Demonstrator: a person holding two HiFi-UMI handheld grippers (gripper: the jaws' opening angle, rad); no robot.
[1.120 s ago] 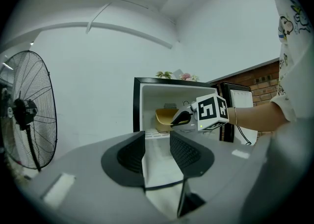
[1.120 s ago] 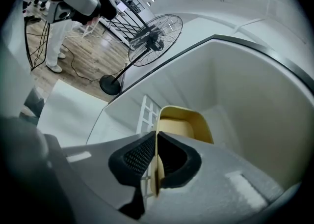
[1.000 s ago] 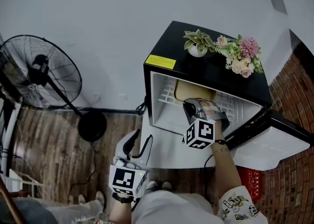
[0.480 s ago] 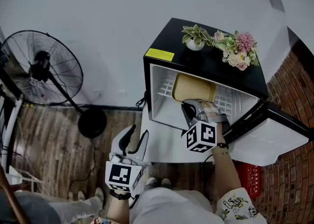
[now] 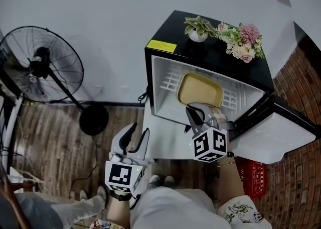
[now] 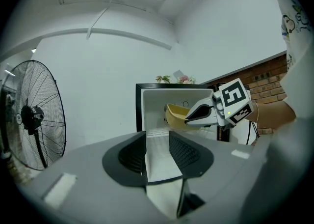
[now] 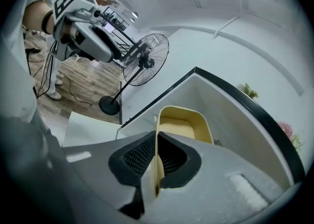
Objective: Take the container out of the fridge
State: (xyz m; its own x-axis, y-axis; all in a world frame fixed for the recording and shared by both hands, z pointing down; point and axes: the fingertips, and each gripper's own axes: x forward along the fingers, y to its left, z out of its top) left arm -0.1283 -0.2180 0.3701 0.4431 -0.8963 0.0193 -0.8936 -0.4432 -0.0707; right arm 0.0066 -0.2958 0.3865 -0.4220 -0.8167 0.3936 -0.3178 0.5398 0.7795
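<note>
A pale yellow container sits tilted in the mouth of the black mini fridge, above its white wire shelf. My right gripper is shut on the container's near rim. In the right gripper view the rim runs thin between the two ribbed pads, with the tub beyond them. My left gripper hangs open and holds nothing, low in front of the fridge and to its left. The left gripper view shows the open jaws pointing level at the fridge, the container and the right gripper.
The fridge door stands swung open at the right. A potted plant and a bunch of flowers stand on the fridge top. A large floor fan is at the left, a red crate lower right, wood floor below.
The right gripper has drawn back toward me with the container, which now shows much further out of the fridge's interior. The left gripper has hardly moved.
</note>
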